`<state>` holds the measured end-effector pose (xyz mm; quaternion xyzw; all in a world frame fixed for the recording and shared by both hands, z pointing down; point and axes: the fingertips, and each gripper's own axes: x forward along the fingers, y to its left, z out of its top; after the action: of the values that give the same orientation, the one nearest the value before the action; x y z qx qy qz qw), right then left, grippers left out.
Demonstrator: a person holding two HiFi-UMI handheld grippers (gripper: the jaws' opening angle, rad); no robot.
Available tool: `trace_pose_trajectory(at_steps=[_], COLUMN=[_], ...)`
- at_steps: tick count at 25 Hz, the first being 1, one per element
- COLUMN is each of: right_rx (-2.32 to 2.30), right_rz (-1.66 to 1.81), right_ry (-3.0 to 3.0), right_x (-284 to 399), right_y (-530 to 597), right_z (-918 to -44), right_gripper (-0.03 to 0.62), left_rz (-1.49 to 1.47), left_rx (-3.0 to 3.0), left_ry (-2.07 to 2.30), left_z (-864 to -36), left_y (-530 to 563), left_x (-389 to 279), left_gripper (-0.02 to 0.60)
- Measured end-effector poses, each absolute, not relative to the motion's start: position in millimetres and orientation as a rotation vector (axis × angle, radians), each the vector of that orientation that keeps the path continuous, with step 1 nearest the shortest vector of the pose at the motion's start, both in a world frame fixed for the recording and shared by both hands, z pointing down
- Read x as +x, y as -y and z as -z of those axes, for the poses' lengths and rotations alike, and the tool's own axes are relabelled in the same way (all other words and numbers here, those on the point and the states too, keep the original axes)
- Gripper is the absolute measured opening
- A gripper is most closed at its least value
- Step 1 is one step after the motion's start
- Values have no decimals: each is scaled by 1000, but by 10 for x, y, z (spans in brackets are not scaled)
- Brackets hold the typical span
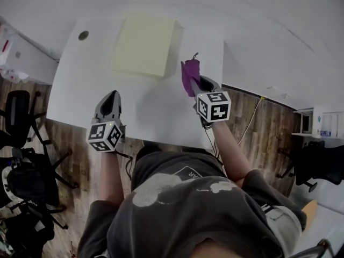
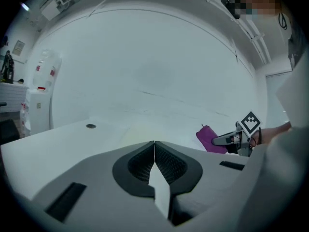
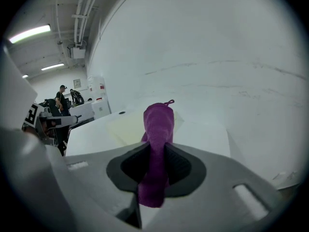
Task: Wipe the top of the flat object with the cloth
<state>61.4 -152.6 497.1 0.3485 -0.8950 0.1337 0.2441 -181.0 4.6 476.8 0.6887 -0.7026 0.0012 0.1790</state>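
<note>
**Purple cloth clamped in the right gripper, just beside the yellow flat object**

Purple cloth is held bunched between the jaws of the right gripper. In the right gripper view the jaws are seen pressed against both sides of the cloth, which sticks out past the tips with a small loop at its far end. The cloth is held just beside the near right corner of the flat object, a pale yellow square slab lying on the white table. Whether the cloth touches the slab cannot be told.

The left gripper is kept over the near left part of the table, well apart from the slab. In the left gripper view its jaws are seen closed together with nothing between them. A small dark round hole is seen at the table's far left corner. Black office chairs are seen on the wooden floor to the left.
</note>
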Motion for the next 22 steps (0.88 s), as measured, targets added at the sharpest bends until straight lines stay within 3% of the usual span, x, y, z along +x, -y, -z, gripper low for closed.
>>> trace_pose_trajectory(at_steps=[10,22], right_rx=[1102,1081], right_rz=[-427,-493], right_ry=[2385,2444], right_x=[357,-468], right_y=[1720,1880], right_z=[-4840,-4699], right_gripper=[72,72], left_rz=[-141,-304], left_rx=[2017,2035], left_ry=[1845,1723], left_z=[-4959,-5271], left_y=[540,905], left_x=[-2274,-2606], left_gripper=[-3,-3])
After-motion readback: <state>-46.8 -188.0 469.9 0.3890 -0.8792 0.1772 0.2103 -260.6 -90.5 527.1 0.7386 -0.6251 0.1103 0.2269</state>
